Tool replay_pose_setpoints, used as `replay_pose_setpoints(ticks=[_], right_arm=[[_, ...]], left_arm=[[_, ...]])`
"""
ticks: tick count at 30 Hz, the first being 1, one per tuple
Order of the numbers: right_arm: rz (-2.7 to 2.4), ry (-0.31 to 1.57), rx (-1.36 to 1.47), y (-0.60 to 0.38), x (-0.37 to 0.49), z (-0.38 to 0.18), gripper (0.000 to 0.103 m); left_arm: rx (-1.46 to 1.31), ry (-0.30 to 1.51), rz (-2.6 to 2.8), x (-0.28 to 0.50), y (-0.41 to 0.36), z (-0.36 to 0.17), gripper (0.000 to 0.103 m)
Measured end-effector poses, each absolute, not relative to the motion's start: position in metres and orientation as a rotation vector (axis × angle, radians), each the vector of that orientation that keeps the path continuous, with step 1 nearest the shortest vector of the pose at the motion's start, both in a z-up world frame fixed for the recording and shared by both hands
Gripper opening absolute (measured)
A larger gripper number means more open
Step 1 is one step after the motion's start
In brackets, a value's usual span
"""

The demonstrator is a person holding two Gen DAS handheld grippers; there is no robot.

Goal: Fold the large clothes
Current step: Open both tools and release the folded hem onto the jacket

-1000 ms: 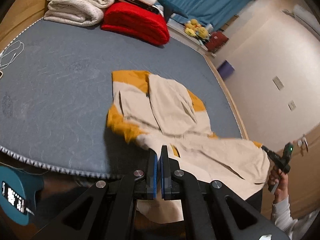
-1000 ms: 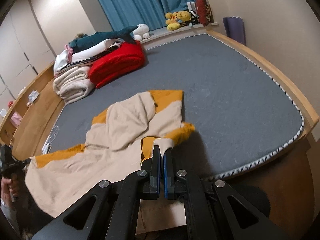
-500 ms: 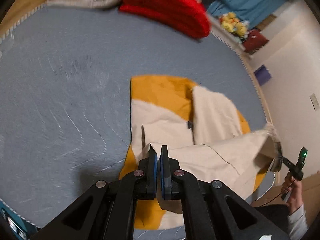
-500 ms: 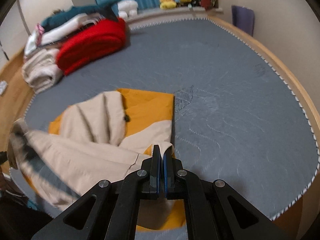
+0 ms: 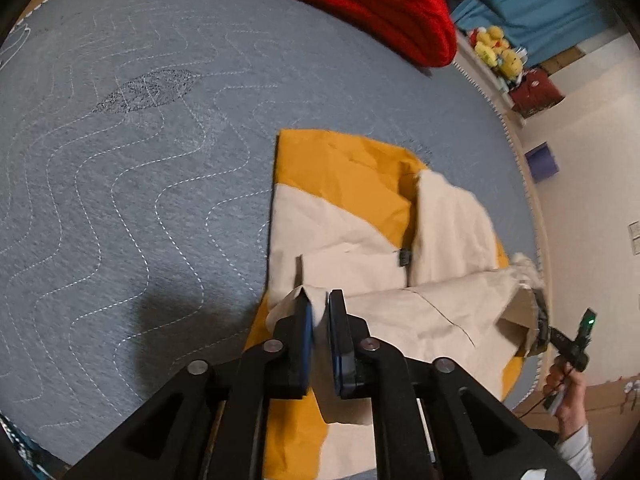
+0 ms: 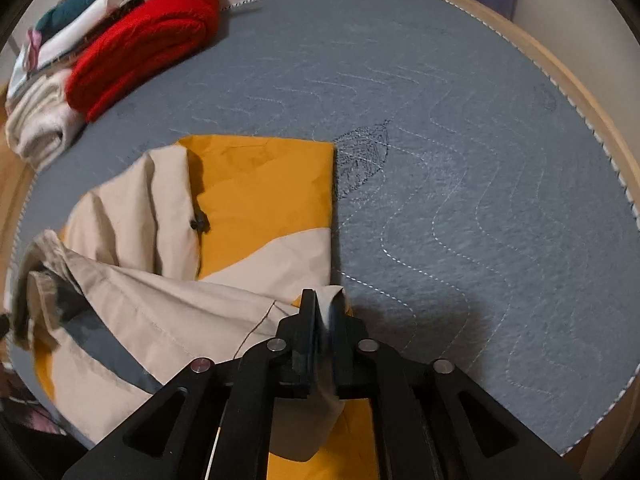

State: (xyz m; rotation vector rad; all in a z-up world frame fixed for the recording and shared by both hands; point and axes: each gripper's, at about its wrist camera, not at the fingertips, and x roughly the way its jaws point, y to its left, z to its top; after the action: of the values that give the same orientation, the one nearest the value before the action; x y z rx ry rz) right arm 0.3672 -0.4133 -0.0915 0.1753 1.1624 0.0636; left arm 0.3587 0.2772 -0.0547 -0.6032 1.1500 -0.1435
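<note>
I see my left tongs point(image 5: 319, 312) slightly spread, a beige corner of the jacket point(image 5: 352, 184) lying loose between the pads. My right tongs point(image 6: 324, 312) pinch another beige edge of the same jacket point(image 6: 260, 188). The orange-and-beige jacket lies on the grey quilted mattress point(image 6: 460, 160), its near flap lifted over the flat part. A red folded blanket point(image 6: 140, 48) sits far back, beside cream towels point(image 6: 36, 128).
</note>
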Motion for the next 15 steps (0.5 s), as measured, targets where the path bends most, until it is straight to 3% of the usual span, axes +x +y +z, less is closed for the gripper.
replay_pose_setpoints(ticks=[2, 4, 6, 15], right_arm=[[0.063, 1.132, 0.235, -0.425, 0.362, -0.084, 0.013], [0.025, 1.074, 0.259, -0.436, 0.354, -0.072, 0.023], [-0.011, 1.026, 0.262, -0.445, 0.346, -0.061, 0.039], [0.116, 1.137, 0.297, -0.443, 0.332, -0.076, 0.042]], left_arm=[[-0.637, 1.118, -0.156, 0.352, 0.284, -0.047, 0.013], [-0.64, 1.078, -0.129, 0.343, 0.292, -0.038, 0.019], [-0.66, 1.051, -0.105, 0.335, 0.301, -0.033, 0.023], [-0.595, 1.17, -0.065, 0.332, 0.297, -0.056, 0.032]])
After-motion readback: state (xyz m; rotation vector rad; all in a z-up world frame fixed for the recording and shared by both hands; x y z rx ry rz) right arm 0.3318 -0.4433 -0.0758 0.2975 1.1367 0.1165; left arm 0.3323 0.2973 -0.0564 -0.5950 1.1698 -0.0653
